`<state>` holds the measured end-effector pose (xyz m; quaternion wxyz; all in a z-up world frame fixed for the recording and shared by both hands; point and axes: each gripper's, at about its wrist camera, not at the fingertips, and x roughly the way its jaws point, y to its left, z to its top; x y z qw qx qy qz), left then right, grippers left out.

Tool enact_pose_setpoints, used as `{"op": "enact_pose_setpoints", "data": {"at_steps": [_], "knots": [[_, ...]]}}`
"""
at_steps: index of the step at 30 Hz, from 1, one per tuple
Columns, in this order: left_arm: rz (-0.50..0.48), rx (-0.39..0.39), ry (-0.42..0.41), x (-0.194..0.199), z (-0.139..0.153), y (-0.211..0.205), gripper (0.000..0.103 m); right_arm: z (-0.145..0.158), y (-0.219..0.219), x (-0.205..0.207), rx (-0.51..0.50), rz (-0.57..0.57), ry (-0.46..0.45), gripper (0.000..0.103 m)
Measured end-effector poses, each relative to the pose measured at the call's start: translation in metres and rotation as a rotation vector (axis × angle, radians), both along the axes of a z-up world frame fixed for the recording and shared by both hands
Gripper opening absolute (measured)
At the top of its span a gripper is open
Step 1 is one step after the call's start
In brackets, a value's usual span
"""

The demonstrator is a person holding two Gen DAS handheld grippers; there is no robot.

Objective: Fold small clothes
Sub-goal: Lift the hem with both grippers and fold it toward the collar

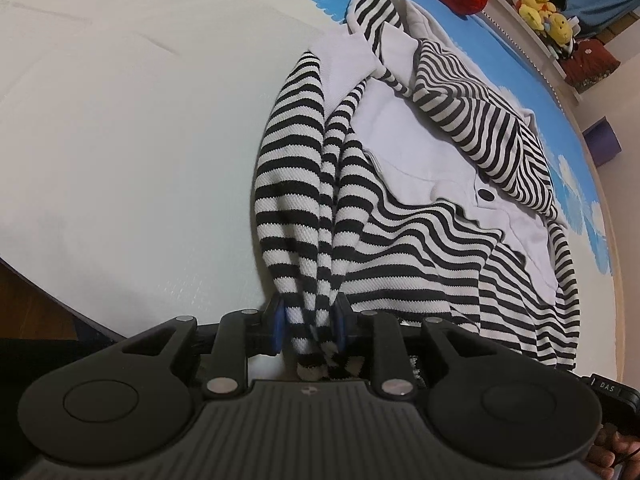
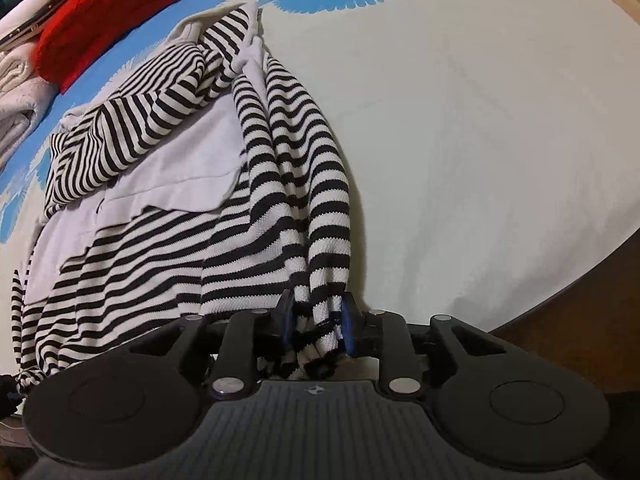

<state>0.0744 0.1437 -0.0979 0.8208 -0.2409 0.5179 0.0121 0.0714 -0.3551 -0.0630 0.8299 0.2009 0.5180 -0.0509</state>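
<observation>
A small black-and-white striped garment with pale grey panels (image 1: pixel 420 184) lies spread on the bed; it also shows in the right wrist view (image 2: pixel 168 184). My left gripper (image 1: pixel 310 320) is shut on a bunched striped part at the garment's near left edge. My right gripper (image 2: pixel 318 324) is shut on a bunched striped part at the garment's near right edge. Both held parts rise from the bed into the jaws. A black button (image 1: pixel 485 195) sits on the grey front panel.
The bed sheet (image 1: pixel 132 132) is white with blue fan patterns. A red knitted item (image 2: pixel 108 12) and folded pale cloth (image 2: pixel 20 100) lie at the far side. Yellow plush toys (image 1: pixel 538 10) sit on a shelf. The bed's near edge drops to dark floor (image 2: pixel 568 312).
</observation>
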Motion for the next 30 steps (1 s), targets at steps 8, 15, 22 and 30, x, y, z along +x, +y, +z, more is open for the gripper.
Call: {"op": "enact_pose_setpoints", "data": {"at_steps": [8,15,22,30], "knots": [[-0.032,0.025,-0.026,-0.002,0.004,-0.004,0.012,0.006,0.005,0.0,-0.04,0.013,-0.043,0.012],[-0.034,0.005,-0.016,0.0,0.003,-0.003,0.014,0.01,-0.004,0.0,0.004,-0.039,-0.08,0.012],[-0.041,0.022,-0.015,0.0,0.002,-0.005,0.016,0.002,0.002,0.001,-0.04,0.001,-0.04,0.015],[-0.066,0.055,-0.045,-0.003,0.006,-0.009,0.011,0.01,0.002,-0.004,-0.061,0.009,-0.087,0.01]]}}
